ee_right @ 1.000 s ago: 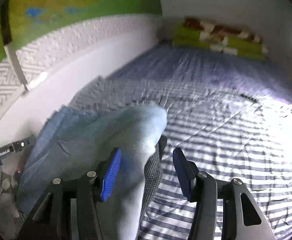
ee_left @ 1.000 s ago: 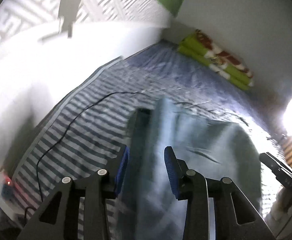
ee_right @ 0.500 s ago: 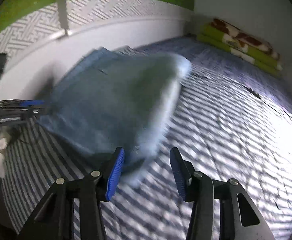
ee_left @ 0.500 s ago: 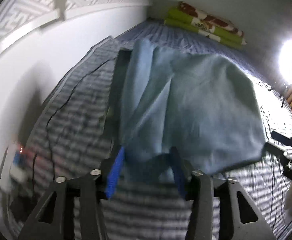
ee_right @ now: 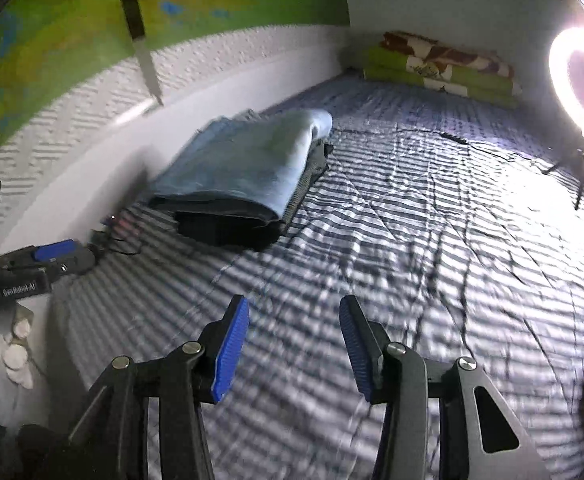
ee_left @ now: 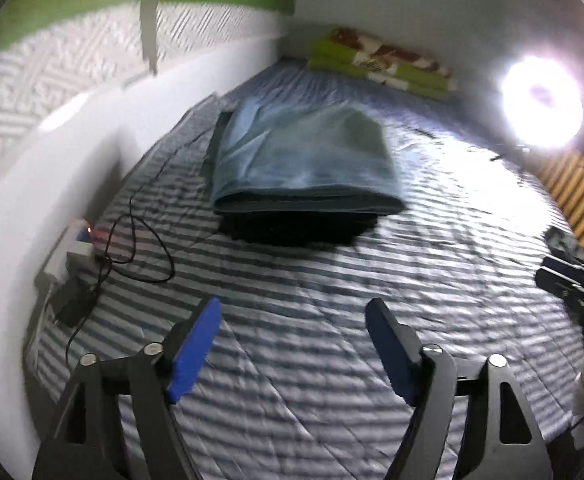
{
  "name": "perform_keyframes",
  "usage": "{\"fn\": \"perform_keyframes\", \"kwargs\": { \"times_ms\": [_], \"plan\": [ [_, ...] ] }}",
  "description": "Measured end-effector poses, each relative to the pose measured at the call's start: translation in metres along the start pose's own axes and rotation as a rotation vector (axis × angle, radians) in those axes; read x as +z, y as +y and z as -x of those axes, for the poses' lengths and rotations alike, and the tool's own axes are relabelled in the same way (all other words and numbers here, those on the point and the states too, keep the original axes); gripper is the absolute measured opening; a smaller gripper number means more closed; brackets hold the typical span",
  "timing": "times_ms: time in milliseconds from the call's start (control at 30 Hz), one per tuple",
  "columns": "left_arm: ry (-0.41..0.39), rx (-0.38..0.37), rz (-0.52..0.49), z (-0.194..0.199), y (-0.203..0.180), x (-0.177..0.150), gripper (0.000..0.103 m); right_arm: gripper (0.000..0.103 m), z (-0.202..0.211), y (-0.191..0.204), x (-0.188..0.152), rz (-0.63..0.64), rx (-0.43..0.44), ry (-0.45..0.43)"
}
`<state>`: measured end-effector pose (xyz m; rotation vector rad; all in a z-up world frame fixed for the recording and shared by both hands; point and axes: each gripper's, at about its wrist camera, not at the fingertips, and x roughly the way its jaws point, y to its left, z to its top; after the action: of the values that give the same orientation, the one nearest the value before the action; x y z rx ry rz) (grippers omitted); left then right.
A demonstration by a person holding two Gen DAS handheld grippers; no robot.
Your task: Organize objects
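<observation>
A folded light blue cloth lies on top of a dark folded garment, near the white wall on the striped bed sheet. My left gripper hovers over bare sheet well short of the stack; its jaws are opening and nothing is between them. In the right wrist view the same blue cloth sits up and to the left. My right gripper is open over the sheet and holds nothing. Each gripper shows at the edge of the other's view: the right gripper and the left gripper.
A power strip with a looping black cable lies by the wall, left of the stack. A folded green and brown blanket rests at the far end. A bright ring light stands at the right, above wooden slats.
Both grippers have let go of the blue cloth and drawn back from it. The cloth now rests folded on the dark garment. The left jaws have widened.
</observation>
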<state>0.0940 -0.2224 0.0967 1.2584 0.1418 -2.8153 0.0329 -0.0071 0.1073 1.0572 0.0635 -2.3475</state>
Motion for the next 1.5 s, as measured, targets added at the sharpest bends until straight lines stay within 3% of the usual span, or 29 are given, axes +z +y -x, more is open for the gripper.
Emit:
{"fn": "perform_keyframes", "kwargs": {
  "times_ms": [300,400,600,867,1100,1300,1500],
  "plan": [
    [-0.168,0.005,-0.049,0.148,-0.069,-0.036,0.097,0.048,0.111,0.025,-0.044,-0.001,0.024,-0.086],
    [-0.185,0.000,-0.045,0.175,-0.079,-0.044,0.102,0.051,0.138,0.036,-0.056,0.002,0.018,-0.116],
    [-0.190,-0.017,-0.013,0.199,-0.087,-0.053,0.102,0.053,0.171,0.053,-0.065,-0.002,0.027,-0.163],
    [-0.258,0.016,-0.069,0.197,-0.106,-0.028,0.102,0.058,0.172,0.057,-0.045,-0.006,-0.016,-0.241],
    [-0.324,-0.016,-0.052,0.159,-0.105,-0.003,0.102,0.059,0.144,0.050,-0.027,-0.007,-0.091,-0.290],
    [-0.258,-0.048,0.004,0.105,-0.092,0.010,0.102,0.059,0.112,0.043,-0.022,-0.019,-0.136,-0.264],
    [-0.216,-0.003,-0.023,0.077,-0.085,0.001,0.102,0.059,0.088,0.046,-0.027,-0.008,-0.160,-0.245]
  ]
}}
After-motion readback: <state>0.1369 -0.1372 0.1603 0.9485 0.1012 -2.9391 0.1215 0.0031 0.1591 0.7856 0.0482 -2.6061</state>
